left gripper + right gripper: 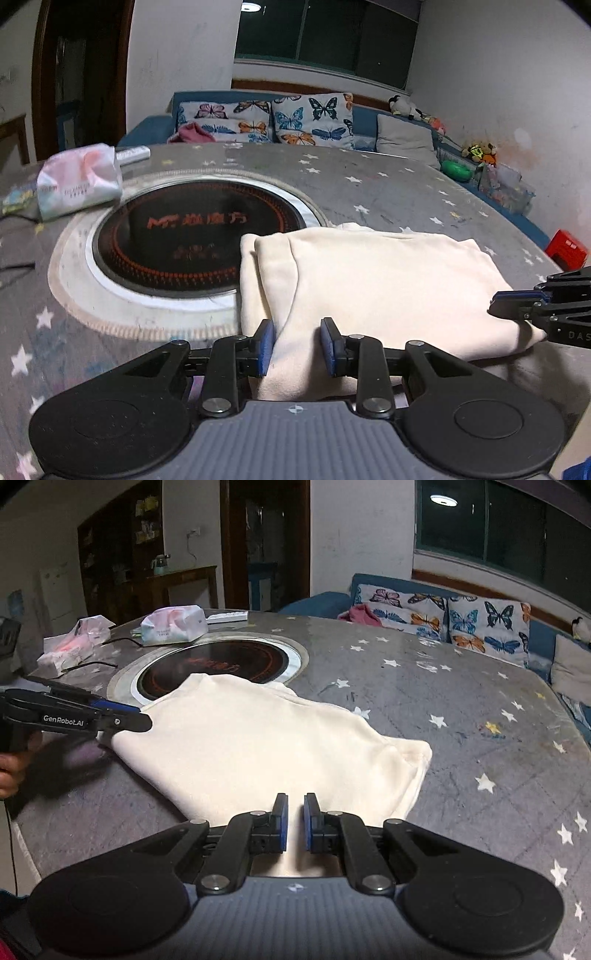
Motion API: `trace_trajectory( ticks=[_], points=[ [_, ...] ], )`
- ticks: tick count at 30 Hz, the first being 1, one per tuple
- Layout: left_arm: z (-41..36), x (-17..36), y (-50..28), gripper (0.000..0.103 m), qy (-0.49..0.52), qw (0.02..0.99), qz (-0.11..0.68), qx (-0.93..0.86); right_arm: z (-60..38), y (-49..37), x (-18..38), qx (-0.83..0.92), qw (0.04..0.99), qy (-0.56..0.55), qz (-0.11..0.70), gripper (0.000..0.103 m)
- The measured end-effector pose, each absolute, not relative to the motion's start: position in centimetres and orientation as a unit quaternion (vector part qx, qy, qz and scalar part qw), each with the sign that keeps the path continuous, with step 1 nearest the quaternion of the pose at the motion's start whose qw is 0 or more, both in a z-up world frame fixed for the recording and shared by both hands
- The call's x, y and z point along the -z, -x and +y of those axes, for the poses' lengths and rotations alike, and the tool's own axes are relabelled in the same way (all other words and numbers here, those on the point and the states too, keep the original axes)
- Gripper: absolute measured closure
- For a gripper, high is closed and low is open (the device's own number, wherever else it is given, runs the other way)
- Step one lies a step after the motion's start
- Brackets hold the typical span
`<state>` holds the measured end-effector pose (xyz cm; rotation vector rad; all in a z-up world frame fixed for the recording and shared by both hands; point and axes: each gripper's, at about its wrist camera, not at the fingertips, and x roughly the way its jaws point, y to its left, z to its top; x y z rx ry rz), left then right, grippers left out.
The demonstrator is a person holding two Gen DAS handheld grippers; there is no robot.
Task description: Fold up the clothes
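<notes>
A cream garment (pixel 369 280) lies folded into a thick rectangle on the round star-print table (pixel 369 177), partly over the black cooktop (pixel 192 236). My left gripper (pixel 297 345) is open, its blue pads either side of the garment's near left edge. My right gripper (pixel 294 821) has its jaws narrowly apart over the near right edge of the garment (pixel 258 746), with cloth between the pads. Each gripper shows in the other view: the right gripper (pixel 517 301) at the cloth's right corner, the left gripper (pixel 122 716) at its left corner.
A tissue pack (pixel 79 181) and a remote (pixel 131 153) lie at the table's far left, with a second pack (pixel 70 646) and a black cable (pixel 88 664). A blue sofa with butterfly cushions (pixel 310 118) stands behind. A red box (pixel 567 249) is at the right.
</notes>
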<state>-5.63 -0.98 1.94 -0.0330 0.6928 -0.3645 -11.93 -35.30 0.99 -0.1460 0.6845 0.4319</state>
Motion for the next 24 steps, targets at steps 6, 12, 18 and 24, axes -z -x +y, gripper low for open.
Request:
trace_trajectory(
  ticks=[6, 12, 18, 24],
  points=[
    [-1.4, -2.1, 7.4, 0.072, 0.02, 0.922, 0.341, 0.181, -36.9, 12.9, -1.3, -0.217, 0.911, 0.071, 0.343, 0.096],
    [-2.6, -3.4, 9.2, 0.073, -0.016, 0.93, 0.319, 0.181, -38.7, 14.2, -1.9, -0.197, 0.92, 0.028, 0.338, 0.096],
    [-4.6, -3.9, 9.4, 0.072, -0.029, 0.931, 0.302, 0.204, -39.6, 14.2, -1.1, -0.173, 0.924, 0.0, 0.342, 0.096],
    [-4.8, -2.7, 8.5, 0.072, -0.031, 0.924, 0.326, 0.2, -38.8, 14.1, -2.1, -0.174, 0.928, 0.013, 0.33, 0.095]
  ],
)
